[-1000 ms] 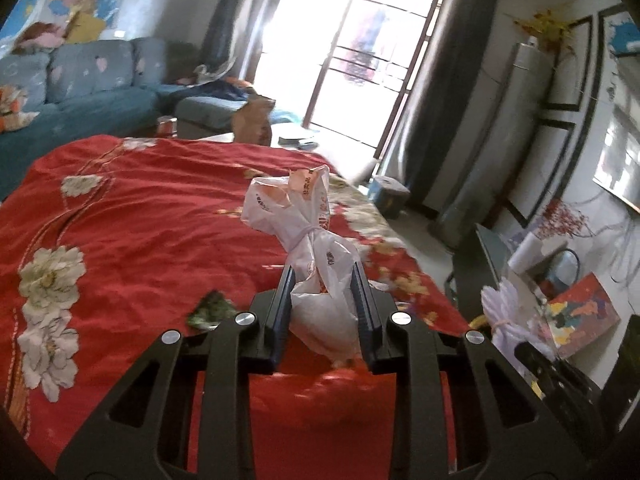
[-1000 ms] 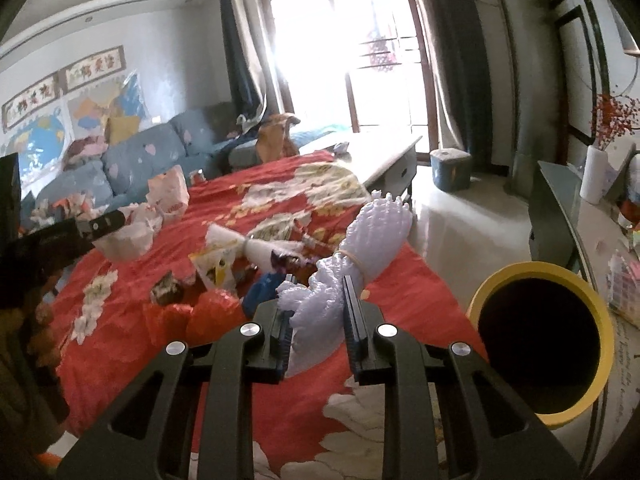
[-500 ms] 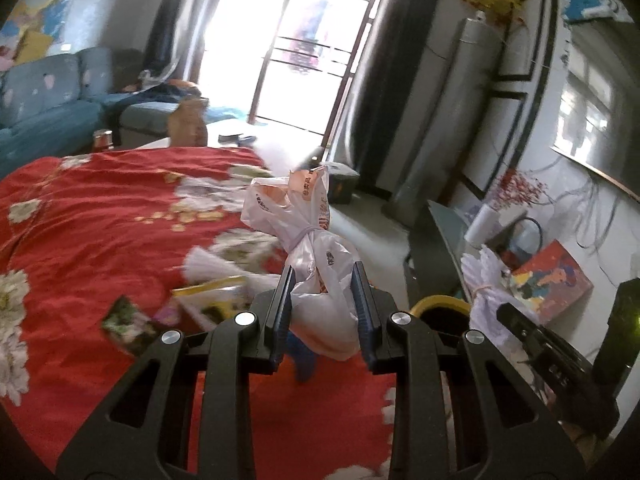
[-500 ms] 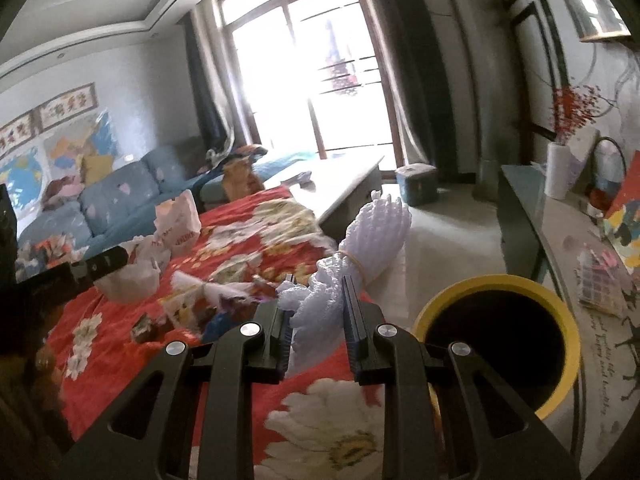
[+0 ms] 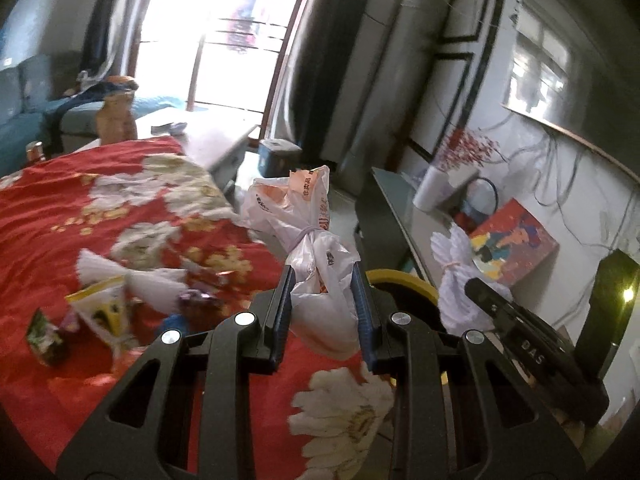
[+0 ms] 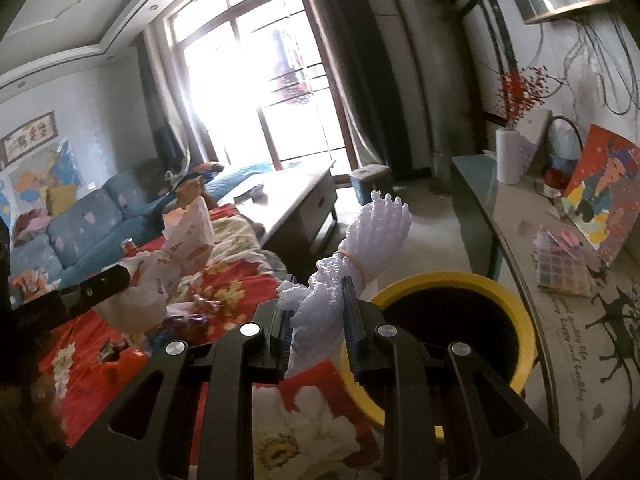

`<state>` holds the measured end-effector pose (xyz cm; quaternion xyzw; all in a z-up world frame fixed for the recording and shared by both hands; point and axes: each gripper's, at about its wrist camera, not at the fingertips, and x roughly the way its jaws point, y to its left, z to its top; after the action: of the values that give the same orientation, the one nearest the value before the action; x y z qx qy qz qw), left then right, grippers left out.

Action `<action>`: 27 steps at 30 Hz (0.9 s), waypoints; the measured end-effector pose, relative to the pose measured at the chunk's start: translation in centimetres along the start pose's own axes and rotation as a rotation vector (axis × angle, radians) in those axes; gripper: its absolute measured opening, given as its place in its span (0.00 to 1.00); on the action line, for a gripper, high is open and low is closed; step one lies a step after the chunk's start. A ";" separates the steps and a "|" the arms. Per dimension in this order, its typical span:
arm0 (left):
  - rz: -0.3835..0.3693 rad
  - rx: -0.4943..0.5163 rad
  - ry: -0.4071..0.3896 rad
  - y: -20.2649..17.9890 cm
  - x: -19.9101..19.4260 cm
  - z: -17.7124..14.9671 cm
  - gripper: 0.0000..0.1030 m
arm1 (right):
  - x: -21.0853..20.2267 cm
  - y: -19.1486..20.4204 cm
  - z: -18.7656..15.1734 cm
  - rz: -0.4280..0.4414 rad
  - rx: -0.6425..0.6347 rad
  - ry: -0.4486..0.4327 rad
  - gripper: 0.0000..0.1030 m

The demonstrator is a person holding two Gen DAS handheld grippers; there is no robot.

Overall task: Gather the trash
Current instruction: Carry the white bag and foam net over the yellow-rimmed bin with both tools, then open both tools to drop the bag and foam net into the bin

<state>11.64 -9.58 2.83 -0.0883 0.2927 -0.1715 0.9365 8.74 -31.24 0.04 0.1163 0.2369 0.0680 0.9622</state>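
Left gripper [image 5: 323,300] clamped on tied plastic bag [image 5: 316,248]; right gripper [image 6: 316,316] clamped on foam netting [image 6: 360,252], half hiding yellow bin [image 6: 516,312]; wrappers [image 5: 100,312] on red cloth blurred.

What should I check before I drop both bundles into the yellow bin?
1. Left gripper clamped on the tied plastic bag: ok.
2. Right gripper clamped on the white foam netting bundle: ok.
3. Yellow bin mouth open and unobstructed: ok; the inside is too dark to judge how full it is.
4. Foam netting bundle over the bin mouth: not ok, it sits beside the near rim, above the red floral cloth.
5. Plastic bag over the bin: not ok, only a sliver of rim shows behind it.
6. Grippers apart from each other: ok.
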 end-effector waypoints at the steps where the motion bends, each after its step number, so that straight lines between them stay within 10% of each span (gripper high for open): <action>1: -0.009 0.010 0.005 -0.5 0.3 -0.1 0.21 | 0.2 -0.3 0.2 -0.004 0.007 0.001 0.21; 27: -0.151 0.194 0.279 -8.1 13.1 -5.6 0.24 | 4.0 -9.9 -1.3 -0.092 0.165 0.154 0.25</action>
<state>16.23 -22.35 -6.36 0.0055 0.3943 -0.2794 0.8755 12.40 -39.80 -5.34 0.1786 0.3200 0.0128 0.9303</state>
